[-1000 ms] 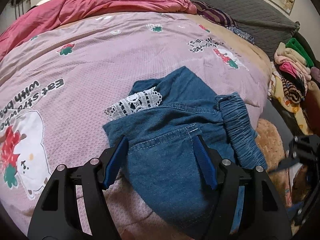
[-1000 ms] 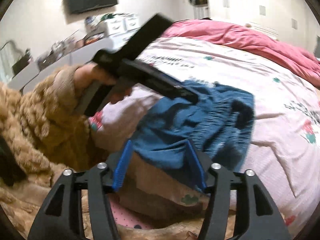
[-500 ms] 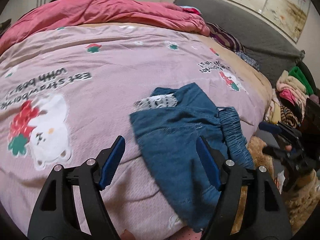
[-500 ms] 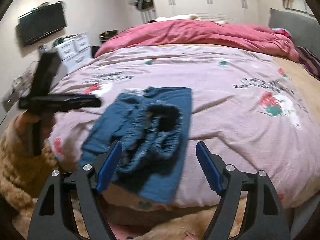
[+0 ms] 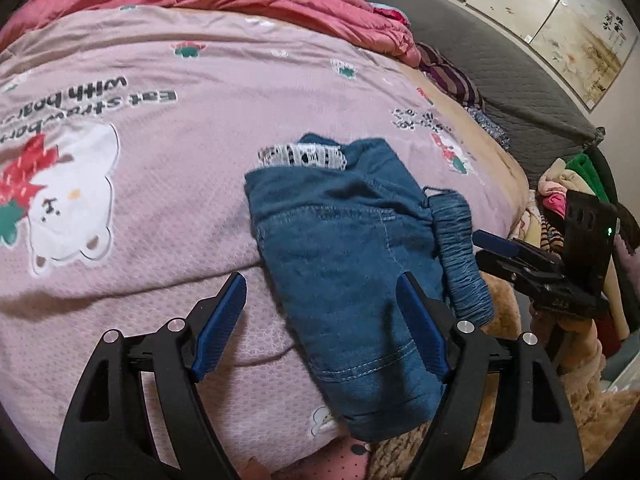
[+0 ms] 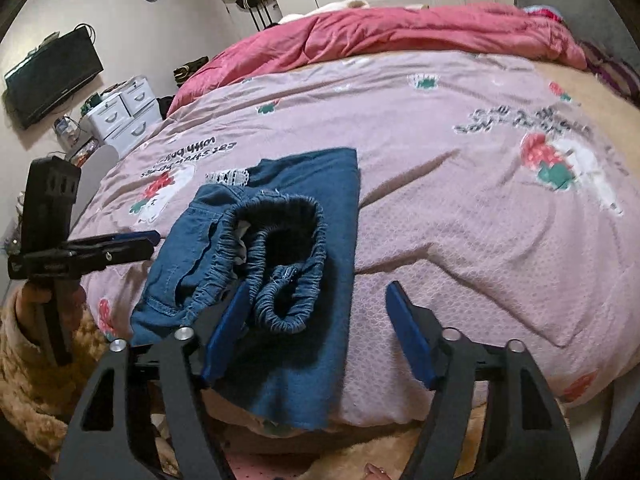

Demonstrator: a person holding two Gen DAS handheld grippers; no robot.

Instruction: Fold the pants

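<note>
Right wrist shows the folded pants [image 6: 320, 216], waistband seemingly uppermost; my right gripper [image 6: 316, 336] and left gripper [image 5: 320, 328] both gape wide, holding nothing.

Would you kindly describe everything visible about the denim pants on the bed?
The denim pants are blue, folded into a compact bundle on the pink printed bedspread at the bed's near edge, one end overhanging it. A gathered elastic waistband gapes open on top; white lace trim peeks out at the far end. Neither gripper touches them.
</note>
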